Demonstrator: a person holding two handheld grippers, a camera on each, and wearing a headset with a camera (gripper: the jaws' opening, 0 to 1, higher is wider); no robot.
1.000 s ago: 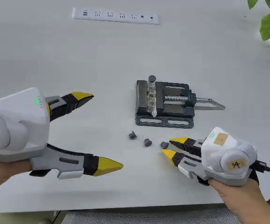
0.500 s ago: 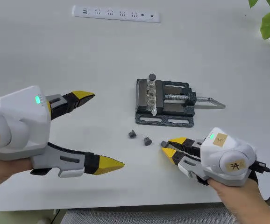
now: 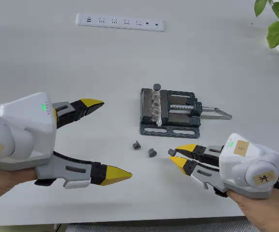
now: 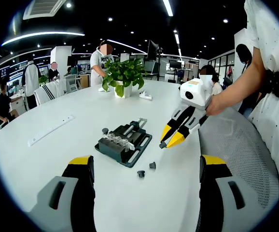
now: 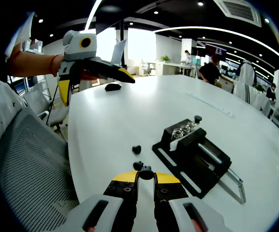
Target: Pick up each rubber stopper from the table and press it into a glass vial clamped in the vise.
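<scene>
My right gripper is shut on a small dark rubber stopper, held low over the table in front of the vise; the stopper sits between its yellow tips. Two more stoppers lie on the table to its left. The black vise clamps a row of glass vials, and the far vial carries a stopper. At the left, away from the vise, my left gripper hangs wide open with nothing in it.
A white power strip lies at the far edge of the white table. A potted plant stands at the far right. The vise handle sticks out to the right. People stand in the room behind.
The head camera has shifted slightly. My right gripper stays closed on the stopper and sits a little lower right in the picture. The left gripper remains open.
</scene>
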